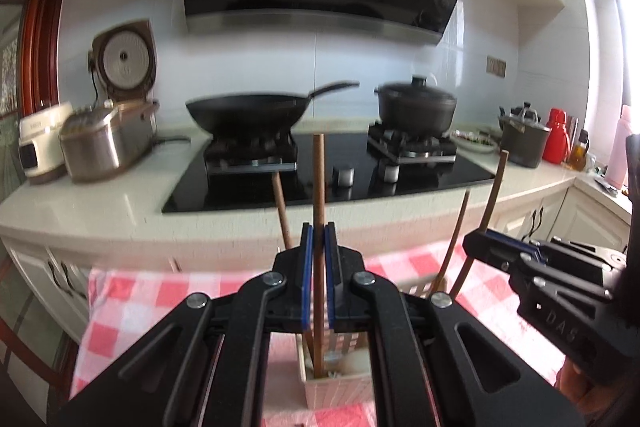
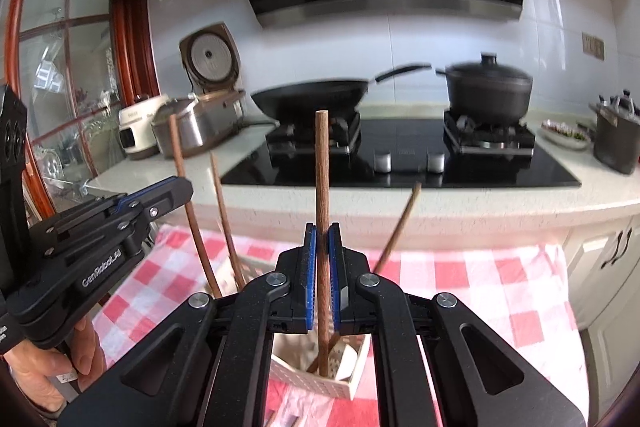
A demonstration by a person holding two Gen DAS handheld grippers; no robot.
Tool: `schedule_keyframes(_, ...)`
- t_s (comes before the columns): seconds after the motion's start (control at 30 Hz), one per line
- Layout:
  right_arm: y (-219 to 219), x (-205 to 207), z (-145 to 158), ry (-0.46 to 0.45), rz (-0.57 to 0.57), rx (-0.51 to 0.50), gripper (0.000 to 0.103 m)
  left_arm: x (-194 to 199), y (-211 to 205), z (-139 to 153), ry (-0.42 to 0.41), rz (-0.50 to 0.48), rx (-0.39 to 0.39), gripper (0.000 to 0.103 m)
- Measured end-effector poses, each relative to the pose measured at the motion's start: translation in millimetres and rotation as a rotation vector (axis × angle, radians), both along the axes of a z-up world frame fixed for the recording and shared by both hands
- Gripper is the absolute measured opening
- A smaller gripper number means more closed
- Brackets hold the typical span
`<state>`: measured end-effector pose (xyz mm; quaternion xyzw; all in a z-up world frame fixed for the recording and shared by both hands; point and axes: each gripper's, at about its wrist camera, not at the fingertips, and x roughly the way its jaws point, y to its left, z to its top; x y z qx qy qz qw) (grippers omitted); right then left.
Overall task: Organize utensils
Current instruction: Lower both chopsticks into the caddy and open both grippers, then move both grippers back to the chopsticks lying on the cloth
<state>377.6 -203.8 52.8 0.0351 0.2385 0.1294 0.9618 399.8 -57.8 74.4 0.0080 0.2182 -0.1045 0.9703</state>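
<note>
Right now we hold the left hand-held gripper [image 1: 319, 233] pinched tight on one brown chopstick [image 1: 318, 187]. It stands straight up, and its low end dips into the white slatted basket [image 1: 340, 393] on the red checked cloth [image 1: 132, 307] over the table. Our right hand-held gripper [image 2: 322, 233] is squeezed on another chopstick [image 2: 322, 167] the same way, over the same basket [image 2: 344, 385]. More chopsticks [image 2: 222, 195] lean in it.
</note>
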Motion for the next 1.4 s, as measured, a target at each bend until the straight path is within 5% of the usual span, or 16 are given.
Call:
schedule_keyframes(0.27,-2,7,-20,0.064,-0.025,0.008,0.014,-4,14,-26,0.035,0.029,-0.015,0.01)
schedule_keyframes(0.3,-2,5,-19,0.062,-0.026,0.01,0.015,-8,17,-25,0.034,0.034,-0.017,0.019)
schedule_keyframes(0.37,-5,-2,-16,0.05,-0.031,0.017,0.04,-17,24,-23,0.019,0.05,-0.025,0.037)
schedule_keyframes(0.43,-10,-14,-13,0.015,-0.047,0.03,0.051,-29,31,-20,-0.003,0.068,-0.034,0.048)
schedule_keyframes(0.7,-23,-68,-23,0.003,-0.085,0.046,0.051,-99,74,-31,-0.048,0.212,-0.052,0.089)
schedule_keyframes(1.07,-12,-116,-95,0.163,-0.09,0.075,0.051,-177,109,-80,0.03,0.275,-0.059,0.098)
schedule_keyframes(1.4,15,-121,-147,0.293,-0.084,-0.013,0.043,-182,104,-119,0.113,0.253,-0.017,0.098)
